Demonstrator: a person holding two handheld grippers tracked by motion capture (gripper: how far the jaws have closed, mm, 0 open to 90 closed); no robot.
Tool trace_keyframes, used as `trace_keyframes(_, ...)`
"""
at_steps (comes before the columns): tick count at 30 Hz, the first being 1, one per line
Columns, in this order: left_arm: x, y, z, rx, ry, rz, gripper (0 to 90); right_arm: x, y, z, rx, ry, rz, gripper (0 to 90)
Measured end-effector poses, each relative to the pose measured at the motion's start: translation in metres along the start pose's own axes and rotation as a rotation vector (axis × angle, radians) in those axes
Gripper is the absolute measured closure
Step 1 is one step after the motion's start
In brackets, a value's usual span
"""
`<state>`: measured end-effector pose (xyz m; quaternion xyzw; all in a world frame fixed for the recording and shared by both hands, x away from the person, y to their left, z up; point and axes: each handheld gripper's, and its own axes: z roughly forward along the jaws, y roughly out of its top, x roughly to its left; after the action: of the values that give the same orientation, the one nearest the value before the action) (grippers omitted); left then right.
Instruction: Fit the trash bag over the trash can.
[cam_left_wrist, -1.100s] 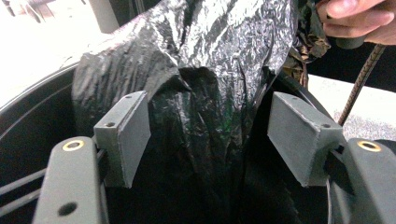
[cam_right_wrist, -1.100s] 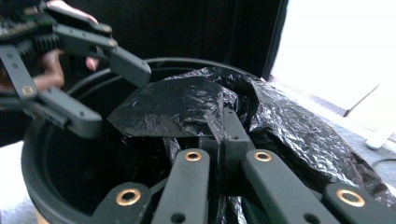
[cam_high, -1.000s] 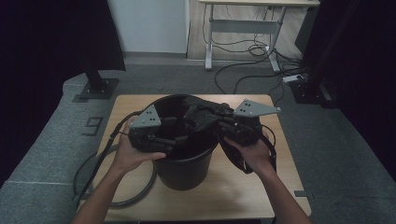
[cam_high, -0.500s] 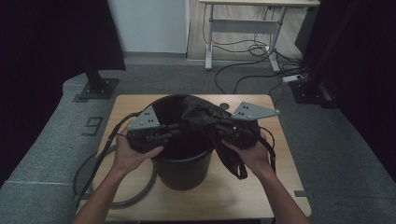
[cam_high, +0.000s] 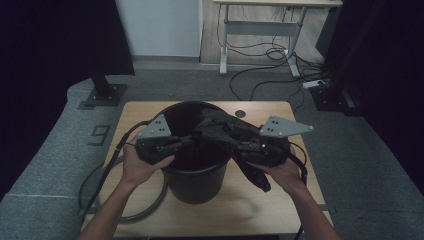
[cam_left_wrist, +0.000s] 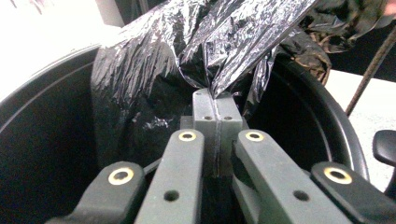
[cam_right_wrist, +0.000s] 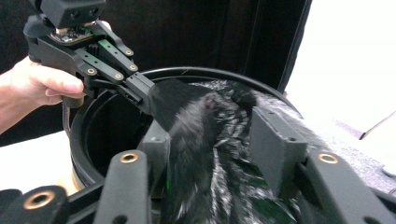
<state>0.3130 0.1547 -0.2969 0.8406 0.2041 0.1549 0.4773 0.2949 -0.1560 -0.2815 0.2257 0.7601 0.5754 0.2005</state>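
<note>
A black bucket (cam_high: 197, 175) stands mid-table, and a crumpled black plastic bag (cam_high: 220, 125) is bunched over its mouth. My left gripper (cam_high: 194, 139) reaches in from the left. Its jaws have just closed, and they are shut on a fold of the bag (cam_left_wrist: 233, 42) at the fingertips (cam_left_wrist: 215, 100). My right gripper (cam_high: 236, 144) comes in from the right. Its jaws have just been opening, and its pads (cam_right_wrist: 275, 144) stand apart with the bag (cam_right_wrist: 210, 154) lying loose between them. A strip of the bag hangs down the bucket's right side.
The wooden table (cam_high: 260, 210) has a round hole (cam_high: 240, 114) at its far side. Gripper cables (cam_high: 100, 185) loop off the left edge. A grey padded floor surrounds the table, with a desk (cam_high: 270, 25) and floor cables beyond it.
Both hands stay almost in place over the bucket. The bag's bunch between the grippers has sagged a little lower.
</note>
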Motion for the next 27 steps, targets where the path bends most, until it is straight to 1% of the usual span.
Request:
trace_keyframes(2, 0.0, 0.0, -0.001, 0.001, 0.002, 0.0, 90.0, -0.002, 0.0, -0.003, -0.004, 0.0, 0.004, 47.7)
trace_keyframes(3, 0.0, -0.001, -0.001, 0.002, 0.003, 0.002, 90.0, -0.006, -0.001, -0.01, -0.013, 0.0, 0.021, 44.6)
trace_keyframes(5, 0.0, -0.001, -0.002, 0.002, 0.004, 0.001, 90.0, -0.008, -0.002, -0.013, -0.017, -0.005, 0.029, 43.7)
trace_keyframes(9, 0.001, -0.002, -0.003, 0.001, 0.012, 0.002, 90.0, -0.018, -0.007, -0.024, -0.035, 0.009, 0.068, 40.6)
trace_keyframes(10, 0.001, -0.002, -0.004, 0.007, 0.025, 0.005, 90.0, -0.022, -0.01, -0.029, -0.039, 0.009, 0.081, 39.7)
trace_keyframes(11, 0.001, -0.002, -0.004, 0.007, 0.025, 0.005, 90.0, -0.022, -0.01, -0.029, -0.039, 0.009, 0.081, 39.7)
trace_keyframes(13, 0.002, -0.003, -0.003, 0.02, 0.05, 0.009, 90.0, -0.027, -0.012, -0.034, -0.049, 0.02, 0.102, 38.9)
trace_keyframes(14, 0.003, -0.003, -0.003, 0.022, 0.049, 0.006, 90.0, -0.029, -0.012, -0.037, -0.054, 0.019, 0.113, 38.9)
trace_keyframes(16, 0.004, -0.005, -0.003, 0.024, 0.051, 0.005, 90.0, -0.033, -0.012, -0.042, -0.058, 0.005, 0.12, 39.0)
trace_keyframes(19, 0.005, -0.006, -0.005, 0.023, 0.056, 0.0, 90.0, -0.036, -0.013, -0.049, -0.05, -0.016, 0.113, 39.0)
trace_keyframes(22, 0.007, -0.007, -0.009, 0.015, 0.064, -0.007, 90.0, -0.043, -0.019, -0.058, -0.047, -0.025, 0.131, 39.4)
trace_keyframes(23, 0.007, -0.007, -0.009, 0.015, 0.064, -0.007, 90.0, -0.043, -0.019, -0.058, -0.047, -0.025, 0.131, 39.4)
trace_keyframes(24, 0.008, -0.007, -0.01, 0.013, 0.066, -0.009, 90.0, -0.045, -0.021, -0.059, -0.041, -0.035, 0.132, 39.6)
trace_keyframes(25, 0.009, -0.008, -0.011, 0.011, 0.067, -0.011, 90.0, -0.046, -0.023, -0.06, -0.031, -0.059, 0.126, 39.8)
trace_keyframes(26, 0.01, -0.008, -0.012, 0.008, 0.069, -0.012, 90.0, -0.049, -0.028, -0.06, 0.012, -0.112, 0.103, 39.8)
trace_keyframes(27, 0.01, -0.008, -0.012, 0.008, 0.069, -0.012, 90.0, -0.049, -0.028, -0.06, 0.012, -0.112, 0.103, 39.8)
